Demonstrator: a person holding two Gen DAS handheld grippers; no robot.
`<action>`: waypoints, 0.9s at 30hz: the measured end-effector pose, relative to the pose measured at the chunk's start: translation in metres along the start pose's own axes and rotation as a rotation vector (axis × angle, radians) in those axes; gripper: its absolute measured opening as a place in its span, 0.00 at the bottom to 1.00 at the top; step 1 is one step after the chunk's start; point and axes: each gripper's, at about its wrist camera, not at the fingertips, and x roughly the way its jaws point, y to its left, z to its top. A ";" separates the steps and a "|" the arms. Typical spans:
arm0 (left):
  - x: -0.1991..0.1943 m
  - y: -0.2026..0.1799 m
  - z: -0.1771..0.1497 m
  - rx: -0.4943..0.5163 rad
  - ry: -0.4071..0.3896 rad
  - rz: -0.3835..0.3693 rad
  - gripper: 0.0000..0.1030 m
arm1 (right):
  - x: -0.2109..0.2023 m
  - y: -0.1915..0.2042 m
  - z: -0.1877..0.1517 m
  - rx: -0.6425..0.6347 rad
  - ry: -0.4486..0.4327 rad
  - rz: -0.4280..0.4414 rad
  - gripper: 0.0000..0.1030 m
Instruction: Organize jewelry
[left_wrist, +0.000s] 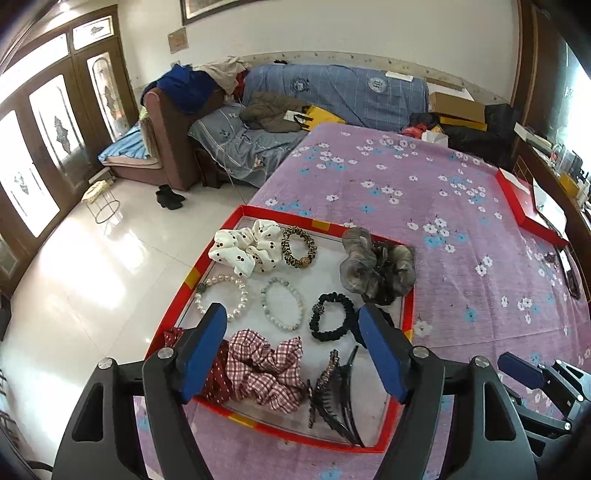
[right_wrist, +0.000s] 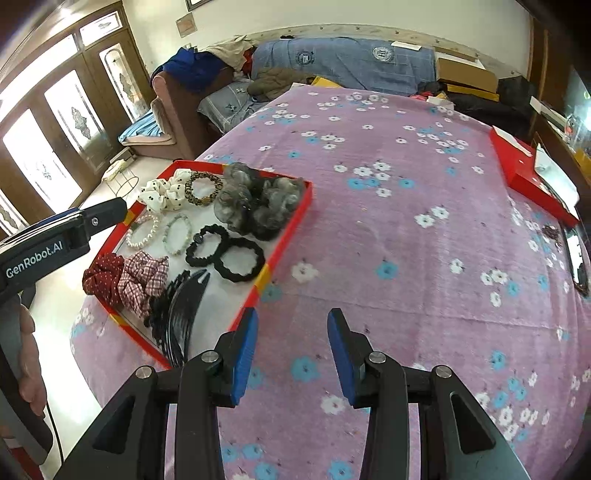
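Note:
A red-rimmed tray (left_wrist: 325, 226) (right_wrist: 284, 236) lies on the purple floral cloth. In it are a white dotted scrunchie (left_wrist: 245, 245), a leopard hair tie (left_wrist: 299, 246), a grey gauze scrunchie (left_wrist: 373, 266), two bead bracelets (left_wrist: 225, 295) (left_wrist: 282, 302), black hair ties (left_wrist: 330, 315) (right_wrist: 240, 260), a checked scrunchie (left_wrist: 266, 369), a dark red scrunchie (right_wrist: 103, 278) and black claw clips (left_wrist: 336, 398). My left gripper (left_wrist: 293, 354) is open and empty above the tray's near part. My right gripper (right_wrist: 291, 354) is open and empty over bare cloth right of the tray.
A second red box (right_wrist: 524, 173) sits at the cloth's right edge, with a dark object (right_wrist: 576, 258) near it. A cluttered sofa (left_wrist: 332, 96) stands behind the table. Tiled floor and a wire stool (left_wrist: 101, 201) are to the left.

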 end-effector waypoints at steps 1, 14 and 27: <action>-0.003 -0.002 0.000 -0.002 -0.005 0.006 0.72 | -0.003 -0.002 -0.002 0.000 -0.002 -0.001 0.41; -0.075 -0.022 -0.021 -0.046 -0.226 0.172 0.87 | -0.045 -0.020 -0.021 -0.028 -0.054 -0.001 0.48; -0.161 -0.024 -0.036 -0.136 -0.486 0.348 1.00 | -0.089 -0.019 -0.031 -0.052 -0.128 0.022 0.51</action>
